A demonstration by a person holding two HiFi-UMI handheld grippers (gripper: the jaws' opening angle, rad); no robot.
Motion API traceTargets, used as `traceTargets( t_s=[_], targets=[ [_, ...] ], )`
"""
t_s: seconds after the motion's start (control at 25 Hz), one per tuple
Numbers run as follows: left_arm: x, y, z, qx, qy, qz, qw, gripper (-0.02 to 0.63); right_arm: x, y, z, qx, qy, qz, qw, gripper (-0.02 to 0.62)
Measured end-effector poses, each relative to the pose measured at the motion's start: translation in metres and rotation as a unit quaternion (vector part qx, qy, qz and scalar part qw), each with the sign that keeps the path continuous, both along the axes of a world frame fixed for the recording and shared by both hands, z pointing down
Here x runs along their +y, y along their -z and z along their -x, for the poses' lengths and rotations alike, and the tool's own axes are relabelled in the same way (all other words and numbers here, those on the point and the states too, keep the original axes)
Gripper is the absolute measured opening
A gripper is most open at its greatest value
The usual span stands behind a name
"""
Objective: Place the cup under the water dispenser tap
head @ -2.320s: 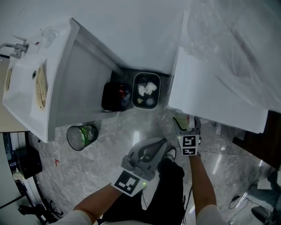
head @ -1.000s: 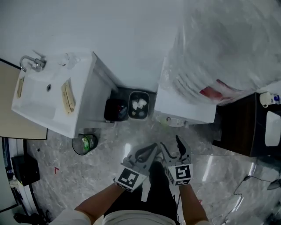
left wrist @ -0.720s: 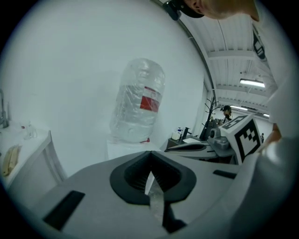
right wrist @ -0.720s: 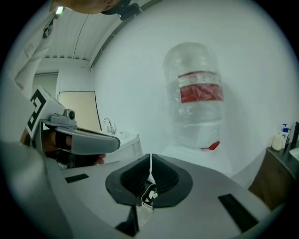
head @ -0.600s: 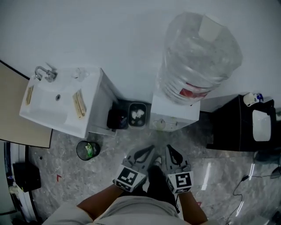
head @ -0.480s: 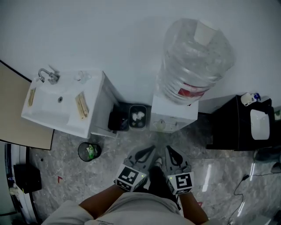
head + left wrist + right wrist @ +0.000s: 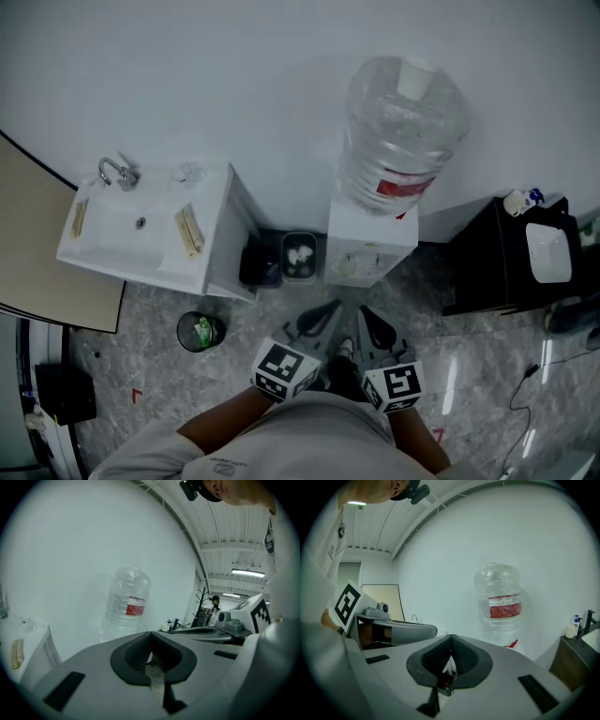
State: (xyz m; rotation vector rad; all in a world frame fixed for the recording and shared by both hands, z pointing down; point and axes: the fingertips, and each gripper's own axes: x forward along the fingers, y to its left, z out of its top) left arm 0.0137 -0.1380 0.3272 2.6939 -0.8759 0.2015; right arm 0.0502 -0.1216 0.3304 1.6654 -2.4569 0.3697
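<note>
The white water dispenser (image 7: 370,239) stands against the wall, a big clear bottle (image 7: 398,131) with a red label on top. A small pale cup (image 7: 349,266) sits in its tap recess. Both grippers hang low in the head view, well back from the dispenser and side by side. The left gripper (image 7: 330,309) is shut with nothing in it; its joined jaws (image 7: 151,641) point towards the bottle (image 7: 127,604). My right gripper (image 7: 364,314) is shut and empty too, and in the right gripper view (image 7: 451,641) it faces the bottle (image 7: 500,602).
A white sink unit (image 7: 141,230) with a tap (image 7: 117,172) stands at left. Between it and the dispenser sit a black bin (image 7: 261,266) and a bin of white scraps (image 7: 300,257). A round bin (image 7: 200,331) is on the floor, a dark cabinet (image 7: 497,258) at right.
The right gripper was at the dispenser with the cup; it has let go and drawn back. Both grippers have risen and now sit shut, side by side.
</note>
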Motion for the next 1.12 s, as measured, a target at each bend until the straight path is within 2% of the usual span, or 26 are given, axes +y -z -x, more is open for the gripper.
traceTargets(
  t_s=[0.28, 1.12],
  targets=[
    [0.006, 0.015, -0.002, 0.005, -0.010, -0.012, 0.9999, 0.006, 0.006, 0.013, -0.002, -0.001, -0.011, -0.010, 1.000, 0.015],
    [0.007, 0.012, -0.003, 0.005, -0.008, -0.010, 0.9999, 0.006, 0.006, 0.013, -0.006, 0.006, -0.013, -0.006, 1.000, 0.015]
  ],
)
